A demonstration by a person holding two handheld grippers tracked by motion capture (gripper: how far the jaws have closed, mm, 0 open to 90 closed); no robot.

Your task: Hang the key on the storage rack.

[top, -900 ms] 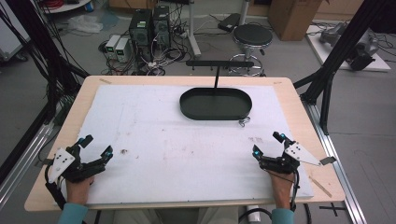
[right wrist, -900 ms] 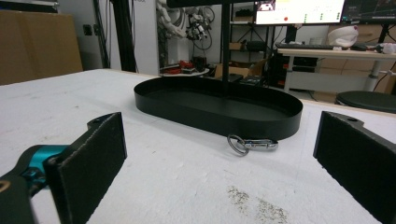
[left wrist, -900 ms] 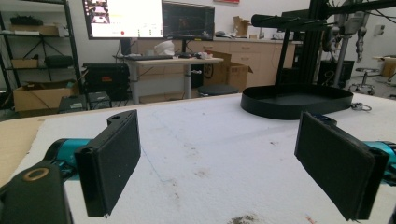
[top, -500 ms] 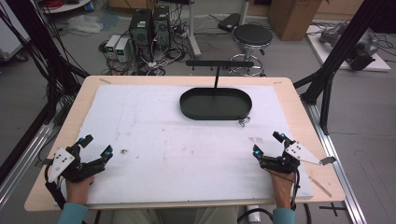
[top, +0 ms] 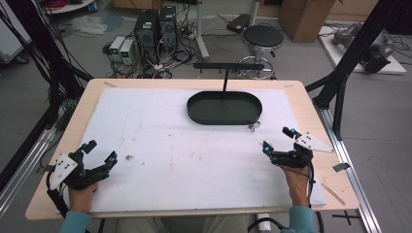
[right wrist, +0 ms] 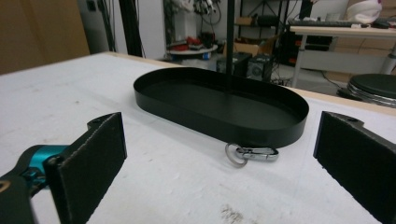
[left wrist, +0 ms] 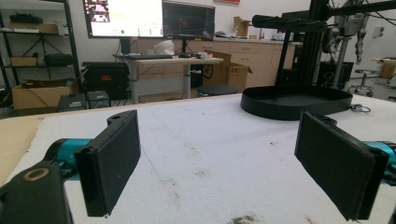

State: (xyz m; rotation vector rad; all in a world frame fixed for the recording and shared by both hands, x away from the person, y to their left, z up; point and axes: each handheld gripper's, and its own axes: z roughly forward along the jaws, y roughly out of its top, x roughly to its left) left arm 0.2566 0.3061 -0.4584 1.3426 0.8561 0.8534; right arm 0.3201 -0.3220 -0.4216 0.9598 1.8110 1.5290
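- My right hand-held gripper (top: 279, 140) rests low on the tabletop (top: 311, 114), its jaws spread wide with nothing between them.
- The thing to take, I judge, is the small metal clip (right wrist: 251, 154) with its ring. It lies flat on the white mat (top: 160, 136), just beside the near wall of the black oval tray (top: 194, 104), ahead of my right jaws.
- In the right gripper view the clip sits a little right of the middle between the jaws, so I should line up on it before I go forward.
- The clip is thin and flat. I would keep the jaws very low, almost sliding on the mat, so the pads can catch the body and not pass over it.
- I would grip the thick body of the clip, not the ring, because the ring may turn and slip.
- The tray wall is very close behind. If I push too far, I may knock the tray or drive the clip against it.
- My left hand-held gripper (top: 99, 151) is also spread and empty, well apart at the other side of the tabletop. It can wait there.
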